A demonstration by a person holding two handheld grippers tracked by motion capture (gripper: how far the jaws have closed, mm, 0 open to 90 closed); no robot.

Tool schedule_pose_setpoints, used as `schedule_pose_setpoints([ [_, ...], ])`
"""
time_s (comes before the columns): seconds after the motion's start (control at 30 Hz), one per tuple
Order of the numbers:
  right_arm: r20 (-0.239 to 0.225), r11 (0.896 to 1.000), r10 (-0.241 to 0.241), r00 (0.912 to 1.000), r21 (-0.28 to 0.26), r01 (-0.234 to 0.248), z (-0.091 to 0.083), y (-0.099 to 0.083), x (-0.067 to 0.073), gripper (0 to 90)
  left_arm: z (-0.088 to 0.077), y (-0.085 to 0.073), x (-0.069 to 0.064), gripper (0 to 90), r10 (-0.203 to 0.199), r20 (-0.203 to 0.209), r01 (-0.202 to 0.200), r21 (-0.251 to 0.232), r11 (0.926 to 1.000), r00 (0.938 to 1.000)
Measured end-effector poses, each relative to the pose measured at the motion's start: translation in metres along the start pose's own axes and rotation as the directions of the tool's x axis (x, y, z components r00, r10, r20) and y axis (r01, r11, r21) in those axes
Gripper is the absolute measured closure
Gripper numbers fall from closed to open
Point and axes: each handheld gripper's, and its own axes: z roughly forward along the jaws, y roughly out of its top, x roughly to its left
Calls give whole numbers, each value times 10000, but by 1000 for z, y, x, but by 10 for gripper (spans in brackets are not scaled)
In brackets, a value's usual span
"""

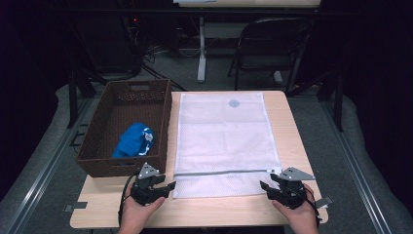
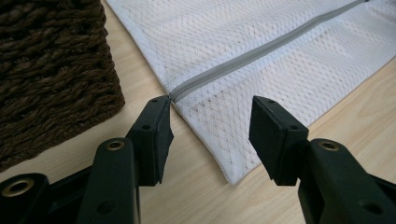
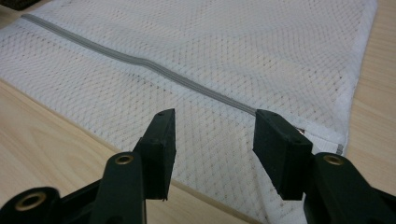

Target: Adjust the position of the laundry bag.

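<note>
A white mesh laundry bag (image 1: pixel 221 136) lies flat on the wooden table, with a grey zipper (image 1: pixel 221 171) running across near its front end. My left gripper (image 1: pixel 168 186) stands open at the bag's front left corner (image 2: pixel 224 140), its jaws straddling the zipper's end (image 2: pixel 180 93) without touching. My right gripper (image 1: pixel 263 186) stands open at the front right corner (image 3: pixel 215 154), mesh below its jaws and the zipper (image 3: pixel 140 63) just ahead. A blue garment (image 1: pixel 135 140) lies in the brown wicker basket (image 1: pixel 92 146) to the left.
The basket wall (image 2: pixel 51 70) stands close on the left of my left gripper. Bare table (image 1: pixel 195 209) runs along the front edge. A folding chair (image 1: pixel 270 44) and a desk leg (image 1: pixel 201 48) stand on the floor beyond the table.
</note>
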Motion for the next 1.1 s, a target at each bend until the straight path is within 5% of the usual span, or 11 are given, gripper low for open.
schedule_pose_setpoints([
  [0.77,-116,9992,80,9999,-396,-84,-4,-3,-1,493,4,2,-7,518,509,177,-509,-4,9987,9985],
  [1.1,233,9989,244,9994,-405,-234,-7,-4,-8,537,22,0,-12,528,993,-117,-979,860,9915,9950],
])
